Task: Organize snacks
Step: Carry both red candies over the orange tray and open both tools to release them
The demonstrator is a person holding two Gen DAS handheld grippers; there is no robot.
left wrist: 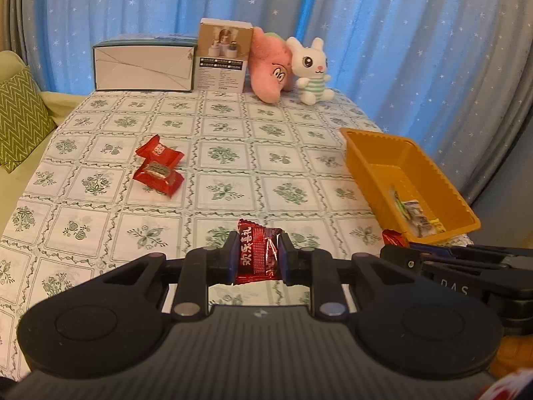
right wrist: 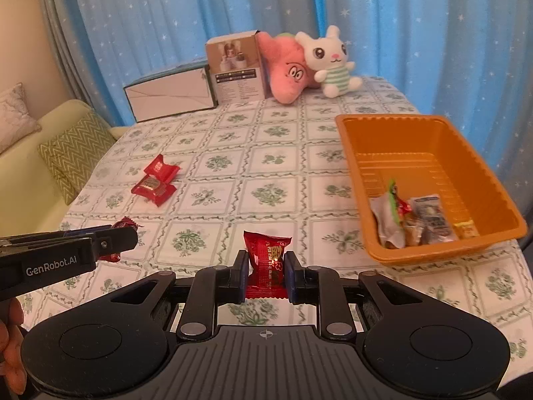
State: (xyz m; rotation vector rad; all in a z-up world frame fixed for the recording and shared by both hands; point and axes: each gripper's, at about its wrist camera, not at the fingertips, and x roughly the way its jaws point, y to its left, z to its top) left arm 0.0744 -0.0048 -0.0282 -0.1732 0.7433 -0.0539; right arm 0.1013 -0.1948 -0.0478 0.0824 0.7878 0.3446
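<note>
Left gripper [left wrist: 257, 256]: jaws clamped on a red candy [left wrist: 256, 254], held above the bench [left wrist: 233, 153]. Right gripper [right wrist: 266, 271]: jaws clamped on a second red sweet [right wrist: 266, 260], likewise lifted. Orange tray [right wrist: 466, 153] sits at the bench's right edge, several snacks inside. Two red wrapped pieces [right wrist: 154, 180] lie together on the cloth, left of centre.

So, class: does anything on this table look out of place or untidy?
Yes. Two red candies lie loose on the tablecloth, one overlapping the other, away from the orange tray that holds the other snacks. Nothing looks spilled or damaged.
</note>
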